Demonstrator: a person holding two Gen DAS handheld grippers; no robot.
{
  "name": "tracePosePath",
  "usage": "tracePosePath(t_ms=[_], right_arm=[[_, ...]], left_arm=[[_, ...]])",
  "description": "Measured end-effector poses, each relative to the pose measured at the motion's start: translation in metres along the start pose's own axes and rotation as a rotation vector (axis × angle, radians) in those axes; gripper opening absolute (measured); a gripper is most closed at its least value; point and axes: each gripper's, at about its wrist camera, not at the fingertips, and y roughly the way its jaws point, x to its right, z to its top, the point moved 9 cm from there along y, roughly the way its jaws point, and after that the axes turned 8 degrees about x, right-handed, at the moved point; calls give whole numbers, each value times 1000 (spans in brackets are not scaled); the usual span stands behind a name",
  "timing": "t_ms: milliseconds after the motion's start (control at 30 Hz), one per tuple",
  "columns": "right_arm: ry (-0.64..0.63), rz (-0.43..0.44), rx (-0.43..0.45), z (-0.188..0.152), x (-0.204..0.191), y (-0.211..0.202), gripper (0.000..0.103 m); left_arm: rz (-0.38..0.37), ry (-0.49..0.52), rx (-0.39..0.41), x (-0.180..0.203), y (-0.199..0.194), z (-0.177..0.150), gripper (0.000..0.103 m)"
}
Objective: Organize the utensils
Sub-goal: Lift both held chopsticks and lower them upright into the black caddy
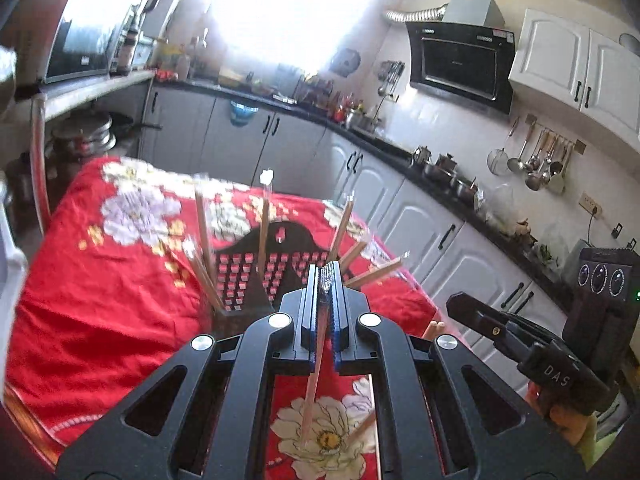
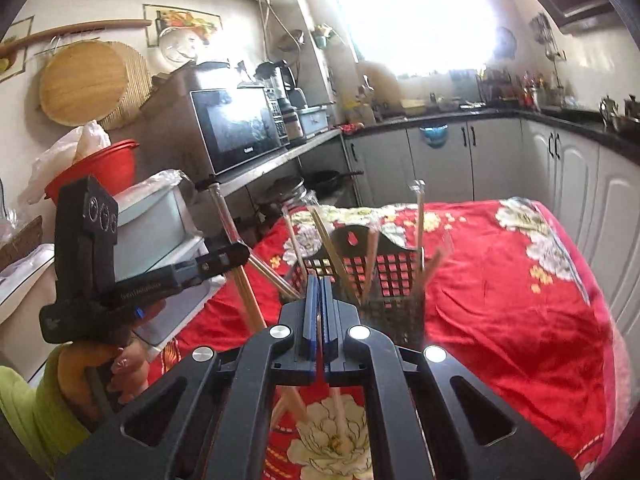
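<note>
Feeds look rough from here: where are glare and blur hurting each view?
Left wrist: window blown out white, chopsticks in the holder smeared by motion. Right wrist: same window glare washes the counter behind, chopsticks blurred; both bend at the edges.

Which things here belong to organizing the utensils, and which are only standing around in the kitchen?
Belong to the job:
- chopstick clamped in the left gripper
- chopstick in the right gripper
- black basket with chopsticks

Just around:
- microwave
- red bowl
- hanging ladles
</note>
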Motion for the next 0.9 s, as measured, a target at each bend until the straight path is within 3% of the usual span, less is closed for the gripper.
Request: tracePosePath(t_ms=[900], right_arm=[[-49,-30,145,84,7,-2,2]], left_arm=[[14,111,194,20,-12,112,2]])
